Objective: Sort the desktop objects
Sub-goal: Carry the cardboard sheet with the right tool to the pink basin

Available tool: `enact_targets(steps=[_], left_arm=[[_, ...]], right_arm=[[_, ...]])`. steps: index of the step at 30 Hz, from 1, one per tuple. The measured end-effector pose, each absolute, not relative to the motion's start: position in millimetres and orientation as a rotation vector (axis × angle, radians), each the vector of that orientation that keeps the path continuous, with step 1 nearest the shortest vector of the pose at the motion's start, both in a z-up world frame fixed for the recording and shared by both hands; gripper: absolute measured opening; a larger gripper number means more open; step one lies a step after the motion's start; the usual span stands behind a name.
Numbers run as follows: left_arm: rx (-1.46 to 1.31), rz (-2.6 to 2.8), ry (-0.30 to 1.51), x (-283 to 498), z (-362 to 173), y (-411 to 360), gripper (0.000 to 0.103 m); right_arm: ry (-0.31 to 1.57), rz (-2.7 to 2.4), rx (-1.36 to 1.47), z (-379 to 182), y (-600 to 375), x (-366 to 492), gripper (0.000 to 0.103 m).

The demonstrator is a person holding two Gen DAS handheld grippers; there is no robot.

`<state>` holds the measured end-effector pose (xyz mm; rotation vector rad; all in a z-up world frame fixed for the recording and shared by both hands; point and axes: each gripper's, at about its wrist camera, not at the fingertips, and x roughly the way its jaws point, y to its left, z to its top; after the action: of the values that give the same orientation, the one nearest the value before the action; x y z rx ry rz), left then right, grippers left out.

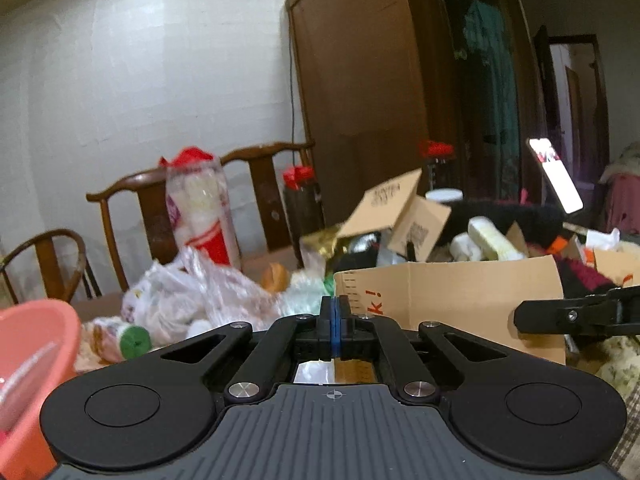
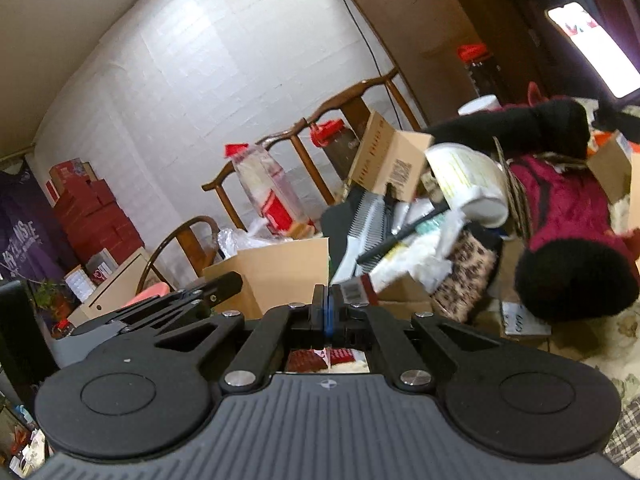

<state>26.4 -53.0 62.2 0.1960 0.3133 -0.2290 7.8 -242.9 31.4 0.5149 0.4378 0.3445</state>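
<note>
Left claw (image 1: 335,312): jaws pressed together, blue pads touching, nothing between them; held level above the tabletop clutter.
Right claw (image 2: 327,312): likewise closed to pad contact and empty; its view is tilted, aimed at the heaped box.
Pink basin (image 1: 32,344): at the near left edge of the left view, just beside the left claw body; contents not visible.
Cardboard box (image 1: 452,300): directly ahead of both claws, flaps up, overfilled.
Box contents: white tub (image 2: 468,184) lying tilted on top, black comb (image 2: 400,236) slanting across papers, maroon knit garment (image 2: 568,204) draped over the right side.
Plastic bags (image 1: 192,292): loose pile left of the box, a green-capped roll (image 1: 134,342) near the basin.
Step in hand: judged as the approach, before any pick; nothing is gripped.
Next move: one claw must spread its jaws and descend on a single item; the comb or tub looks most reachable.
Far: wooden chairs (image 1: 256,196) behind the tabletop.
</note>
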Motion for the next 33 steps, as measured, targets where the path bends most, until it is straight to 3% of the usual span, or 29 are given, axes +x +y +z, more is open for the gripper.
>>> enact_targets(steps=[17, 33], left_arm=[[0.182, -0.154, 0.238, 3, 97, -8, 0.000], [0.136, 0.122, 0.191, -27, 133, 136, 0.000]], right_arm=[[0.385, 0.403, 0.472, 63, -202, 2, 0.000], [0.374, 0.655, 0.380, 109, -57, 18, 0.000]])
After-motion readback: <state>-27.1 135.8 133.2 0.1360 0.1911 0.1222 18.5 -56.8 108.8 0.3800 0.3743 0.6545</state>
